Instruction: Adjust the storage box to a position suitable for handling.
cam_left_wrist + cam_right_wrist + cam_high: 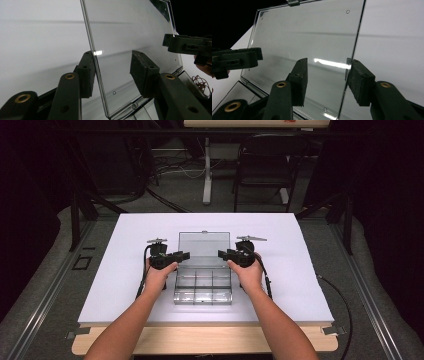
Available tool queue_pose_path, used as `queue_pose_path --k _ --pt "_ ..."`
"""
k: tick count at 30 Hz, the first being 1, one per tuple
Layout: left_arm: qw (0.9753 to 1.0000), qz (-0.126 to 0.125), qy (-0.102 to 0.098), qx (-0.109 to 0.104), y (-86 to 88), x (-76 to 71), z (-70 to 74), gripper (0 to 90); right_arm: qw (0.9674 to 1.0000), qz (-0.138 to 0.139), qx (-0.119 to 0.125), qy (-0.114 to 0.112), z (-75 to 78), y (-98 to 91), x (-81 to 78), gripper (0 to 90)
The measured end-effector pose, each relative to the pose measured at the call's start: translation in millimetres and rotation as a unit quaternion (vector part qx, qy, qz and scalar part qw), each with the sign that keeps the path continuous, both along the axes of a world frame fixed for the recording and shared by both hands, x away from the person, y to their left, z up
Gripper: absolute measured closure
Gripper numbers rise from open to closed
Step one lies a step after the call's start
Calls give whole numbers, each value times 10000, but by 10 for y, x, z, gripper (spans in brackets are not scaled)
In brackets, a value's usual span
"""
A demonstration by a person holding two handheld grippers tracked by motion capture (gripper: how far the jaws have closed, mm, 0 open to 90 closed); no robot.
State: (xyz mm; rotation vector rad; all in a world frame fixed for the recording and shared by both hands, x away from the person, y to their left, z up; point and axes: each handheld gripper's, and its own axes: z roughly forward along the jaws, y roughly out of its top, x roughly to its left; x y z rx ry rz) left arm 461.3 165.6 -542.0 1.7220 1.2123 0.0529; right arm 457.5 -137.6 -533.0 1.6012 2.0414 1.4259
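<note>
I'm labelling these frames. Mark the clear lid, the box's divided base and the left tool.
clear lid [204, 243], high view, middle of the raised panel.
divided base [203, 285], high view, centre divider among the compartments.
left tool [112, 72], left gripper view, gap between its pads, straddling the lid's edge.

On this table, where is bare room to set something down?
The white table is bare left of the left gripper and right of the right gripper, and behind the lid. The middle is crowded: clear box, both hands beside it.
</note>
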Motion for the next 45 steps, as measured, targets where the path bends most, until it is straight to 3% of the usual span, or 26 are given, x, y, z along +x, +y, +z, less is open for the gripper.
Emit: queue_pose_path --k 21,30,45 --pt "9999 -31 114 59 -32 13 -42 495 9998 9 -22 192 -40 28 33 478" --pt "9998 -60 206 35 -29 30 -70 478 9996 79 -142 250 -63 55 48 429" --pt "9995 -91 314 6 -28 41 -99 455 9988 27 -48 488 -88 56 77 413"
